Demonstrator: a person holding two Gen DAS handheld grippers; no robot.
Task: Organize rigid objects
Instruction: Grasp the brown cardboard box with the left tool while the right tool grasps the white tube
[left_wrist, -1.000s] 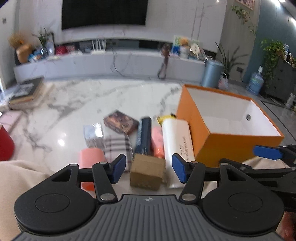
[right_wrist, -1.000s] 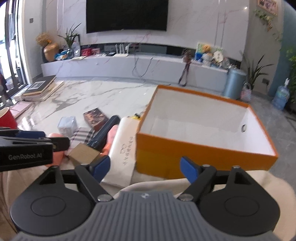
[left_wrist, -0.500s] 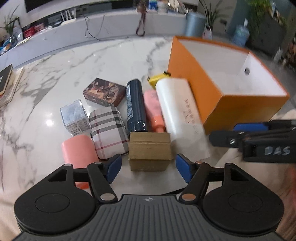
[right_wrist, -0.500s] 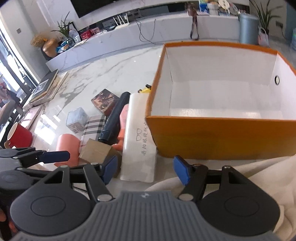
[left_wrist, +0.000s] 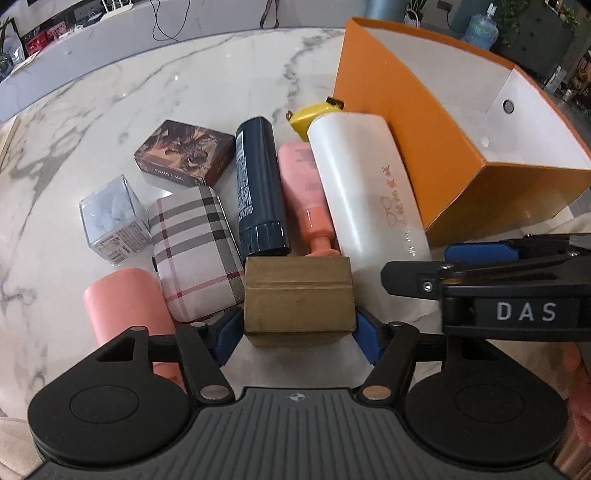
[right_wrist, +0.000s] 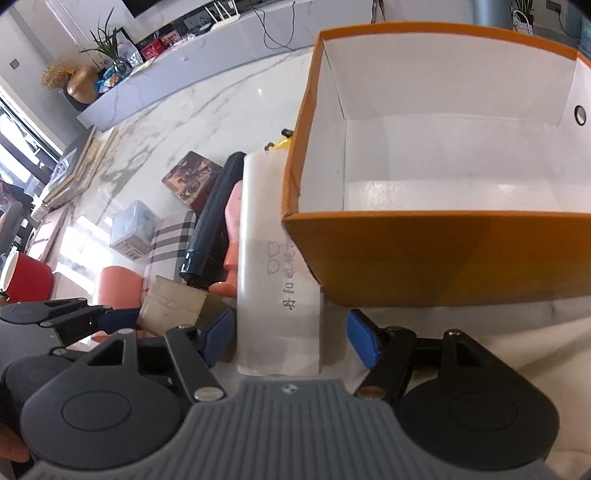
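Steep, close wrist views, shared clutter (left_wrist: 258, 192)

Bright daylight, fisheye-bent edges (slight blur), tabletop glare

Both views tipped down from the far wall to the marble tabletop (left_wrist: 155, 85). The left gripper (left_wrist: 297, 330) came down over the small brown cardboard box (left_wrist: 298, 297), and its jaws were closing with that box between them. The right gripper (right_wrist: 291, 338) lowered to straddle the long white plastic case (right_wrist: 275, 280), beside the orange open box (right_wrist: 458, 254).
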